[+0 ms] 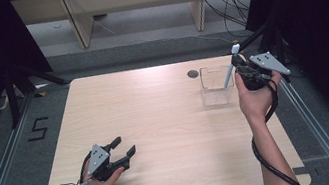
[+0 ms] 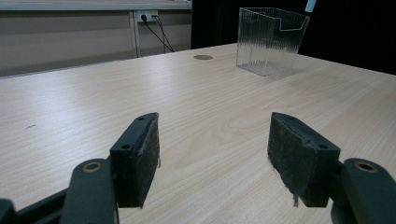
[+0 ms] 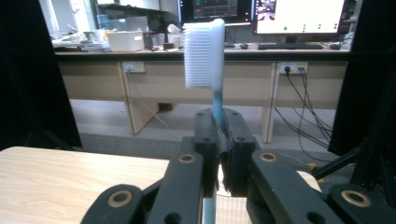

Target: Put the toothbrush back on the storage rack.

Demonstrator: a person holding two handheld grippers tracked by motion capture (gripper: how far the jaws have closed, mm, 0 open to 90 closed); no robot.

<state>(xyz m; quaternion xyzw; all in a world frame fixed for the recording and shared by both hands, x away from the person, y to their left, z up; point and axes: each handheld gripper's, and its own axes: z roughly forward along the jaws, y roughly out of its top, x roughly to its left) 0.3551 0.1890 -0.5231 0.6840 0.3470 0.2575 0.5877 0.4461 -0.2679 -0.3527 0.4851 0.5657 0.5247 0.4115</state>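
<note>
left gripper [image 2: 215, 154]: jaws wide apart, nothing between | tabletop [image 2: 70, 107]: pale wood | clear ribbed container [image 2: 270, 42]: upright, far ahead, right of a round hole [image 2: 202, 57]

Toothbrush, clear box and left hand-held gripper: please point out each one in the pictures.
Toothbrush [image 3: 204, 53]: right gripper view, on the white bristle head.
Clear box [image 2: 268, 44]: left gripper view, on its ribbed front wall.
Left hand-held gripper [image 1: 125, 146]: high view, midway between its open jaw tips.

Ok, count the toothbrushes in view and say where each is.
1: a white-headed, blue-handled plastic toothbrush, clamped in the right gripper, its lower end inside the clear ribbed plastic box.
</note>
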